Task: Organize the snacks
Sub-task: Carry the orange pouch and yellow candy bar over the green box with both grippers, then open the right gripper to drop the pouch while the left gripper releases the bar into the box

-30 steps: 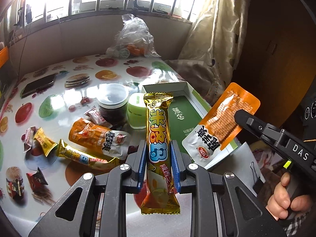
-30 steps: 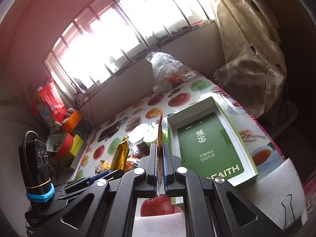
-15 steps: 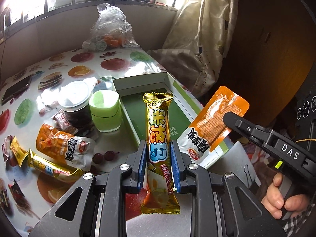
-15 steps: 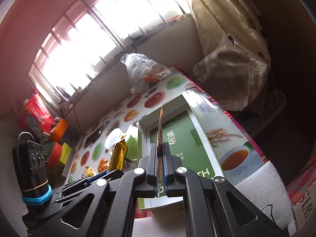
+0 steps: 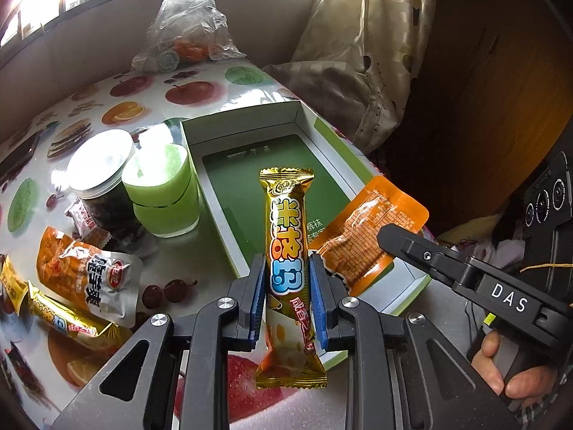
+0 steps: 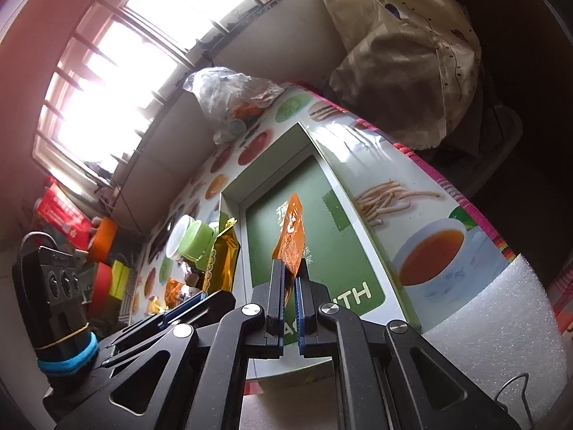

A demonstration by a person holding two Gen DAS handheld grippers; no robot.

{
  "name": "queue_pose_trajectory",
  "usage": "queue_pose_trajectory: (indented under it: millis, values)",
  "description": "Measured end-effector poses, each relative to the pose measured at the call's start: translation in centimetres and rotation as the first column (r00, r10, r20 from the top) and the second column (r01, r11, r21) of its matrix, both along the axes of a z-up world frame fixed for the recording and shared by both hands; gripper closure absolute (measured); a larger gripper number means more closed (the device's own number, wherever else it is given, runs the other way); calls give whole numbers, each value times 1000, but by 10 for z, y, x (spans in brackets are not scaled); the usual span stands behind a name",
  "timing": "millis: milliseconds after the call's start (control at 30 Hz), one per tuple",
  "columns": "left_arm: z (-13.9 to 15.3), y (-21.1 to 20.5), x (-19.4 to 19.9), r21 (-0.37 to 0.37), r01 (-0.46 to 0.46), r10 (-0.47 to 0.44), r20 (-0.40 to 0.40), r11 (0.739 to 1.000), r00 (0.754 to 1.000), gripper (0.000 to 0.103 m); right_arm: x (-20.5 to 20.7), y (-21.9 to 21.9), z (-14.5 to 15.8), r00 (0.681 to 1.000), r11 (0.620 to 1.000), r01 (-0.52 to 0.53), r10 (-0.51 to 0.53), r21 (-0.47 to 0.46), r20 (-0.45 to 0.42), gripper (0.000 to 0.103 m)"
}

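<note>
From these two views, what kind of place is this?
Likely a home, at a table by a window: fruit-print tablecloth, barred window, draped curtain. Snack packets lie beside an open green box.

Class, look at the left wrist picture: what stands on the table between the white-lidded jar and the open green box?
A light green cup stands there, close beside the white-lidded jar and close to the green box's near wall. The left wrist view shows it best.

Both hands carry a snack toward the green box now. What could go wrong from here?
1. The orange packet is pinched only by one corner in the right gripper, so it may slip out early.
2. The gold snack bar in the left gripper hangs close beside the packet; they may collide above the green box.
</note>
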State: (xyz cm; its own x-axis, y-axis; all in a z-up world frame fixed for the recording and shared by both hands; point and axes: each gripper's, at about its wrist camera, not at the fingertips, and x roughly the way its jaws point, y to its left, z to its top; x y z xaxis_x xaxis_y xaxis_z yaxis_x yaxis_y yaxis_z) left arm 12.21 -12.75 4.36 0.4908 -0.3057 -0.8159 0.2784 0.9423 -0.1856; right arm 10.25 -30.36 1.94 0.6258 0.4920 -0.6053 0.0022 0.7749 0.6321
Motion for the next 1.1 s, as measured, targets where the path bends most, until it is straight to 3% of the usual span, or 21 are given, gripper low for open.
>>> queue_pose_trajectory:
  millis: [700, 833, 1100]
  values:
    - [-17, -14, 11, 2, 31, -31, -64, 1000, 997, 79, -1, 9, -8, 1000, 992, -11, 8, -128, -21, 90]
    - [-16, -12, 10, -1, 30, -30, -63, 1000, 998, 71, -3, 10, -6, 1000, 989, -7, 4, -145, -24, 86]
    - [-10, -6, 4, 1, 10, -10, -52, 1000, 999, 70, -7, 10, -3, 999, 985, 6, -12, -174, -36, 73]
